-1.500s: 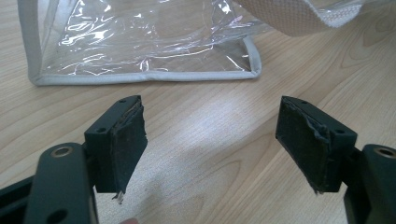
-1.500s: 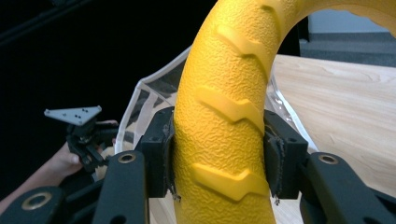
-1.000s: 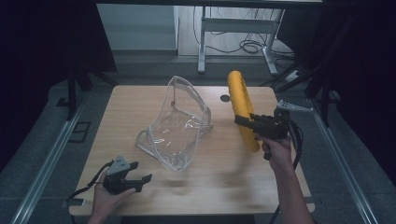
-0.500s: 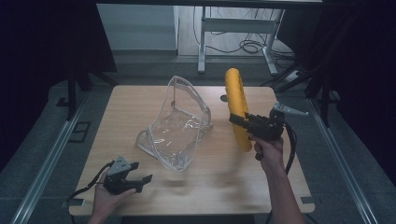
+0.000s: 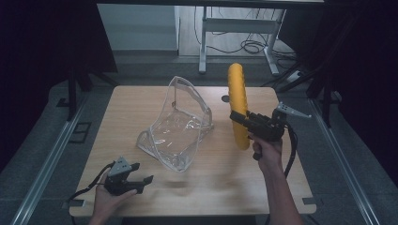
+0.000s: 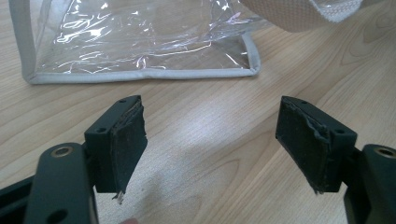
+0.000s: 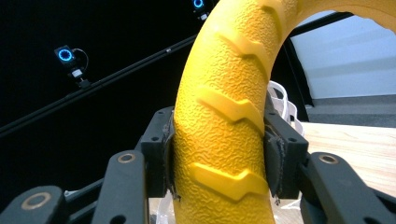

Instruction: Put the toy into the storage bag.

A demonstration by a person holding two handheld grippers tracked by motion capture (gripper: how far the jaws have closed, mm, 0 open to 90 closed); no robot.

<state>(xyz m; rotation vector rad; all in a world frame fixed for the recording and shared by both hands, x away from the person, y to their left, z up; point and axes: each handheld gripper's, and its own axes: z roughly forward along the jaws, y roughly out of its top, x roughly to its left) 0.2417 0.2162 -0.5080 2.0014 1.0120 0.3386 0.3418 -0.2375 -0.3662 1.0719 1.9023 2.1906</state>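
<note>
Our right gripper (image 5: 240, 118) clamps the yellow ring (image 5: 238, 105) upright above the table's (image 5: 225, 183) right half; the clear bag's (image 5: 180, 126) mouth lies leftward. Our left gripper (image 5: 141, 180) rests open by the near-left corner.

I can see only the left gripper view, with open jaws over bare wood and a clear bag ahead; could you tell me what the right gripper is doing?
Observer: The right gripper is shut on a yellow ring, one pad on each side.
Operator: Thank you. Is the ring resting on the table?
Observer: No, the high view shows the yellow ring held on edge above the table, right of the clear bag.
Operator: And is the bag upright?
Observer: It stands with its mouth open, facing upward.
</note>
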